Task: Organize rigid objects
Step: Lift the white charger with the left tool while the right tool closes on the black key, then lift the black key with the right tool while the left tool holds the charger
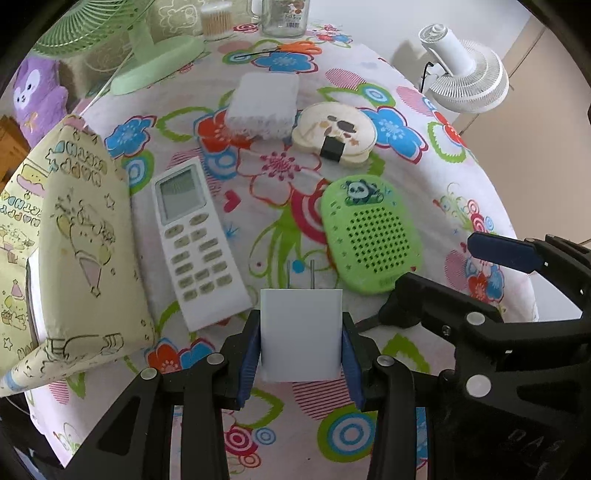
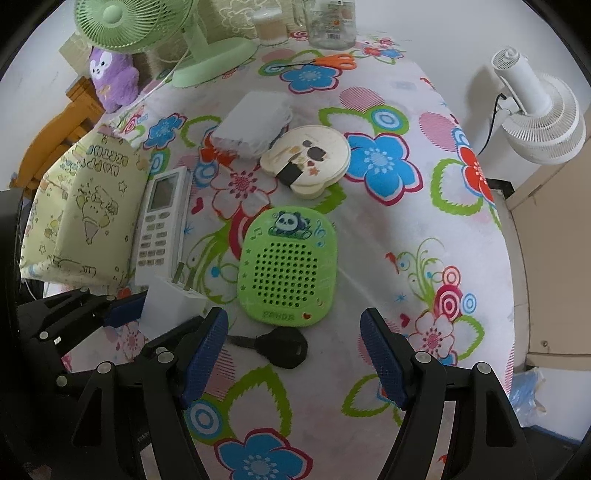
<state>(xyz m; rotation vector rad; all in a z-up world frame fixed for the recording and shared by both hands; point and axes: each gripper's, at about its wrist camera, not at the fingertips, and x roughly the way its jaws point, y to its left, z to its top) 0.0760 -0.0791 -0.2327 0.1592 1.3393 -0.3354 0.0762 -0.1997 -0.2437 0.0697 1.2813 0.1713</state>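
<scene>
The support surface is a table covered by a floral tablecloth point(image 2: 388, 229). Resting directly on it: a white remote control point(image 1: 197, 242), display end facing away; a green perforated panda case point(image 2: 290, 267) to its right; a black key fob point(image 2: 284, 347) just in front of the case; a cream bear-shaped compact point(image 2: 308, 158); a wrapped white pack point(image 1: 264, 105); orange-handled scissors point(image 2: 332, 61); a green desk fan point(image 2: 199, 55); a glass jar point(image 1: 284, 18); a yellow printed pouch point(image 1: 79, 258) at the left edge.
</scene>
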